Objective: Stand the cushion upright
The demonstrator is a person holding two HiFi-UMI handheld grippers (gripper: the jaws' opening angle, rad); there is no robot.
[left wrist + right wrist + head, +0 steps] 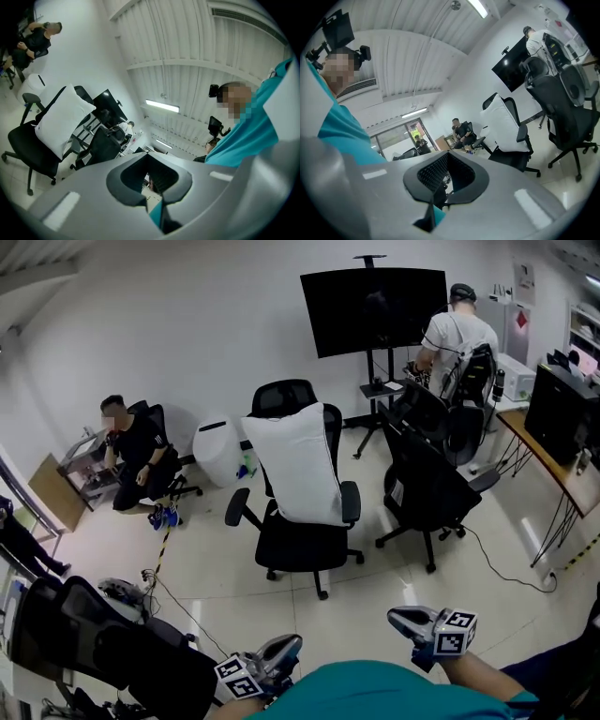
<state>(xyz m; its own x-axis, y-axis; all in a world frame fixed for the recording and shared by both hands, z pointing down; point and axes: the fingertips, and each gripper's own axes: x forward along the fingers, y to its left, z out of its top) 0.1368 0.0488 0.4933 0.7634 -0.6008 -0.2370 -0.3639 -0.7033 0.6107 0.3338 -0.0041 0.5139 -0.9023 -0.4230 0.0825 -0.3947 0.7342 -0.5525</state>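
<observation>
A white cushion [292, 460] stands upright on a black office chair [305, 540] in the middle of the room, leaning against its backrest. My left gripper [281, 652] and right gripper [405, 620] are low in the head view, close to my body and far from the chair. Neither touches the cushion. In the left gripper view the cushion [61, 119] is at the left, and my left gripper [147, 154] has its jaws closed together with nothing between them. The right gripper view shows the cushion [502, 123] at mid right; my right gripper [447, 153] is likewise shut and empty.
A second black chair [427, 488] stands right of the cushion's chair, another [103, 643] at lower left. A large screen on a stand [375, 306] is behind. One person sits at the left [136, 451], another stands at back right [459, 334]. A desk [553, 465] lines the right.
</observation>
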